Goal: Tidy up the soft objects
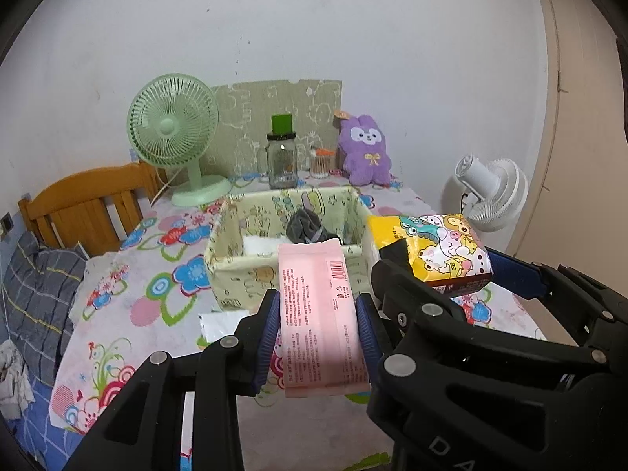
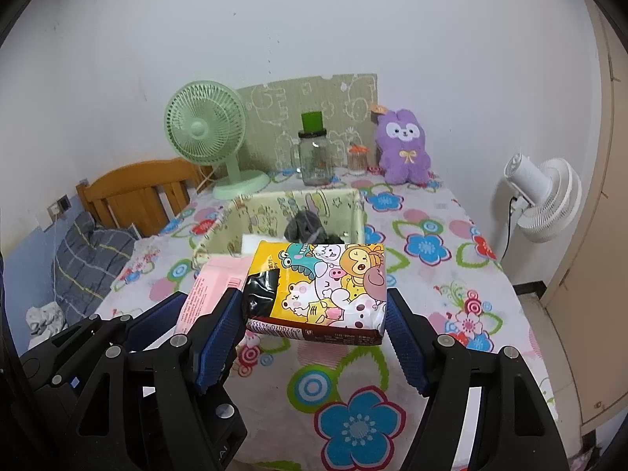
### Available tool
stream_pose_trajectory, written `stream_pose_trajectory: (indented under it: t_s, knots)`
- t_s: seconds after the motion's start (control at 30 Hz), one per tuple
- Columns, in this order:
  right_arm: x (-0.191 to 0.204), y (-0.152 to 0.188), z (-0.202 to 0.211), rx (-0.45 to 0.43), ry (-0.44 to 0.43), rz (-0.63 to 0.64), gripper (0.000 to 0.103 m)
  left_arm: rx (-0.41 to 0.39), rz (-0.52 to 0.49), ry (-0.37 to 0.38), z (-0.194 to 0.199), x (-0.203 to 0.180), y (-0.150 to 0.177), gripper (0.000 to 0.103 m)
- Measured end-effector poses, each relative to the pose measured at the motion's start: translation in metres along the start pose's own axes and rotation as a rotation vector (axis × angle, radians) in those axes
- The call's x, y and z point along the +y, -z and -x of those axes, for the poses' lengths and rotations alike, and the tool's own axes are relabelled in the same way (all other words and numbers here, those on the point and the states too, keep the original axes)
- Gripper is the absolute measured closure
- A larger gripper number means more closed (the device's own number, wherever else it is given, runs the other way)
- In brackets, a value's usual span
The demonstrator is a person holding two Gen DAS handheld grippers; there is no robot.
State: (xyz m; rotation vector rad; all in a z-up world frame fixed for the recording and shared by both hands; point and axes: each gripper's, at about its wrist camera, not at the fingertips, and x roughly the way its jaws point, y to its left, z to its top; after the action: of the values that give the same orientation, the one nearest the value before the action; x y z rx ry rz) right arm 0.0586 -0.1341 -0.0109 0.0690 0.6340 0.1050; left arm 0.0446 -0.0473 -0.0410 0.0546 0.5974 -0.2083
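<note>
Now both packs carried over box [image 2: 355, 212], frame centre: pink pack [image 1: 318, 314] pinched by left gripper [image 1: 318, 327], cartoon pack [image 2: 320, 286] pinched by right gripper [image 2: 314, 325]; release advised only once packs are past rim

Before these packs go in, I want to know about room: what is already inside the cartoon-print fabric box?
Inside the cartoon-print fabric box lie a crumpled grey cloth and something flat and white. The held packs and near wall hide the rest of its floor.
</note>
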Motion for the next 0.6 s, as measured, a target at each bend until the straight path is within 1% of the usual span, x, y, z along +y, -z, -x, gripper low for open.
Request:
stream_pose_trajectory:
  t_s: [0.47, 0.6]
  knots:
    - [0.012, -0.028, 0.011, -0.046, -0.015, 0.020, 0.028, -0.036, -0.001, -0.006, 0.009, 0.010, -0.024, 0.063]
    - [0.014, -0.035, 0.009, -0.055, -0.014, 0.023, 0.028, -0.031, 0.009, -0.003, 0.007, 0.013, -0.031, 0.063]
